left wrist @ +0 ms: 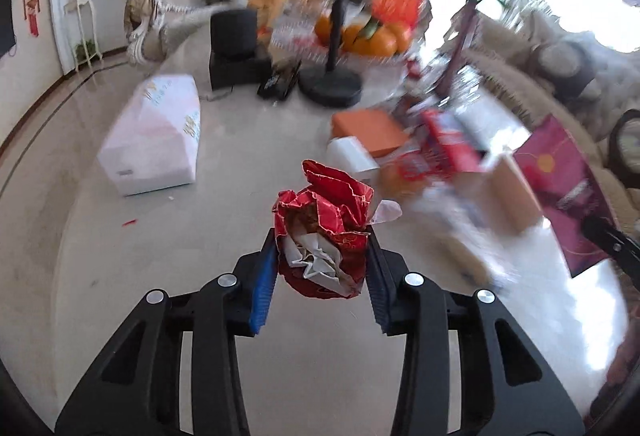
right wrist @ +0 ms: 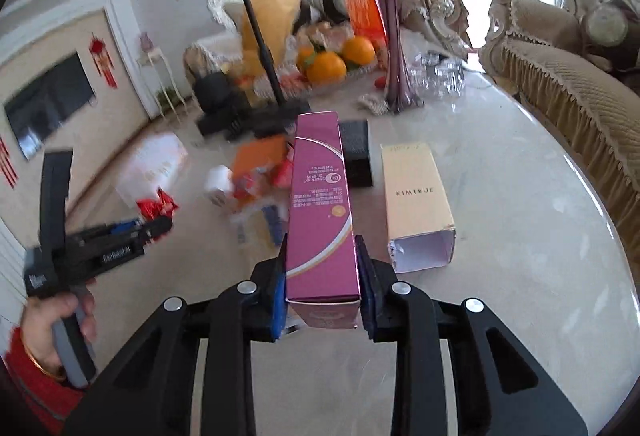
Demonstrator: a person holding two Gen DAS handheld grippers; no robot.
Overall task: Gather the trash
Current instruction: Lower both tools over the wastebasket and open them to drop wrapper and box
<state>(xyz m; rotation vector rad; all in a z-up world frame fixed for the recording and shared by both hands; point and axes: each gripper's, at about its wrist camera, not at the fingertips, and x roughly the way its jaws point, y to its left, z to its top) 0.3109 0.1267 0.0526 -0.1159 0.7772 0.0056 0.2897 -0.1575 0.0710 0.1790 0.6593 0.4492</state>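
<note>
My left gripper [left wrist: 322, 236] is shut on a crumpled red wrapper [left wrist: 326, 232] with white paper inside, held up over the marble table [left wrist: 160, 256]. My right gripper [right wrist: 322, 240] is shut on a long magenta carton [right wrist: 320, 204], held level above the table [right wrist: 520, 236]. The left gripper also shows in the right wrist view [right wrist: 160, 222] at the left, with the red wrapper [right wrist: 157, 206] in it. A cream KIMTRUE carton [right wrist: 418, 196] with a torn open end lies right of the magenta carton. A black box [right wrist: 357, 152] lies behind.
A blurred heap of orange, white and red packaging [left wrist: 404, 152] lies mid-table. A white box [left wrist: 154, 136], a black stand [left wrist: 332, 84], a fruit plate [right wrist: 332, 64], glasses [right wrist: 438, 74] and a purple vase [right wrist: 394, 48] stand on the table. Sofas surround it.
</note>
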